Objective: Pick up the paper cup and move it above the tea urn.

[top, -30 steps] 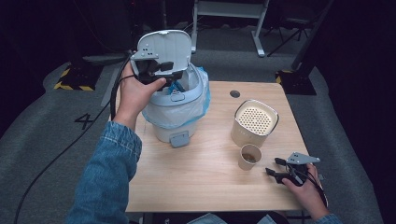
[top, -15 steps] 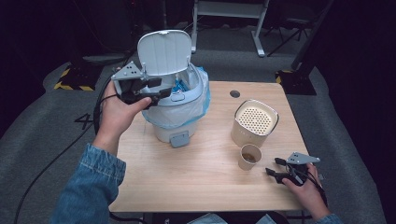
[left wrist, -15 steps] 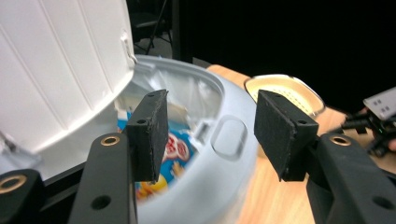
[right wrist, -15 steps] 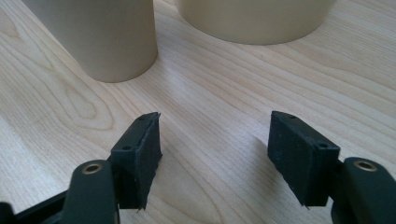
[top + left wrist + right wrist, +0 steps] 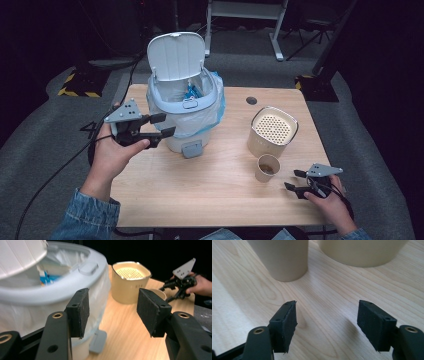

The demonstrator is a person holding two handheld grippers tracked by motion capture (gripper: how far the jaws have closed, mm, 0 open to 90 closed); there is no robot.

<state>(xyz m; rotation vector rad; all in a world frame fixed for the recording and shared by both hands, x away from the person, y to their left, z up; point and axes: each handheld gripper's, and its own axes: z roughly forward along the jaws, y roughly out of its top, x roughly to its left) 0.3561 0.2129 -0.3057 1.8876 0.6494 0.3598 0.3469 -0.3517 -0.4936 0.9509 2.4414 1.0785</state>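
Altogether: one bin [image 5: 185, 107], one cup [image 5: 267, 168], one canister [image 5: 273, 132].

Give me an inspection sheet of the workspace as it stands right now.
Surface: wooden table, round hole near the far edge.
Job's things: bin with lid up, bag over the rim, blue scrap inside; paper cup; beige canister.
Clutter: nothing seen.
Grippers: left gripper open beside the bin, empty; right gripper open, empty, low on the table near the cup.
Cables: black cable trails off left.
Surroundings: grey floor, hazard tape, white frame.
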